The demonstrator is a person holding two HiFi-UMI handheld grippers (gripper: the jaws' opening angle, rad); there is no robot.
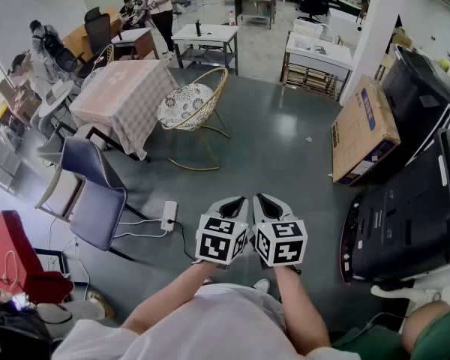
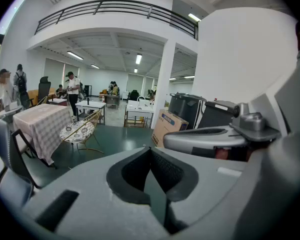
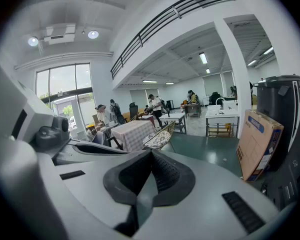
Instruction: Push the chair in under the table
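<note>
The chair [image 1: 193, 105], a gold wire frame with a patterned cushion, stands on the green floor [image 1: 270, 141] just beside the right corner of the counter [image 1: 124, 88], which is draped in a checked cloth. Its seat is beside the cloth edge, not under it, and its back faces away from the counter. The left gripper view shows the same pair at far left: chair [image 2: 79, 131] to the right of counter [image 2: 40, 126].

Both claws are well apart from the chair, low in the head view, side by side in front of the person. The left claw [image 1: 235, 204] is clenched, pads together with nothing between them, and touches nothing. The right claw [image 1: 265, 202] is likewise clenched and empty. Each points out over the floor and slightly down, roughly toward the chair.

Left of the claws a white power strip [image 1: 169, 214] lies on the floor by two blue chairs [image 1: 90, 193]. To the right a cardboard box [image 1: 364, 130] leans against black appliances [image 1: 412, 216]. Beyond the chair stands a white table [image 1: 205, 36], with people further back.
</note>
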